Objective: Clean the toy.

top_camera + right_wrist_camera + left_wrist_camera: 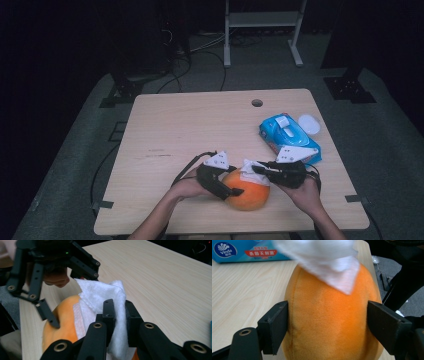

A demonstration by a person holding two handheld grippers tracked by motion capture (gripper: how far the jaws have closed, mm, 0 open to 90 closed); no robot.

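Left tongs (pixel 325 322) clamp an orange plush ball (pixel 329 322) at the desk's (pixel 190 125) near edge; its base is cut off in the left gripper view. Right tongs (pixel 119 315) pinch a white wipe (pixel 105 297) draped over the ball's top. Only the high view shows the whole blue wipe pack (pixel 287 137), far right.

Two black tongs are seen in the high view, the left tongs (pixel 235 191) and the right tongs (pixel 256 169). Each is topped by a grey three-cornered plate, set at about 12 o'clock over its body, and a black cable is trailed from each. The forearms are bare; no sleeves are worn. In the gripper views, flat black jaws with squared pads are carried on pierced link bars, joined by brass-ringed pivots. A small green light is lit on the left tongs' body.
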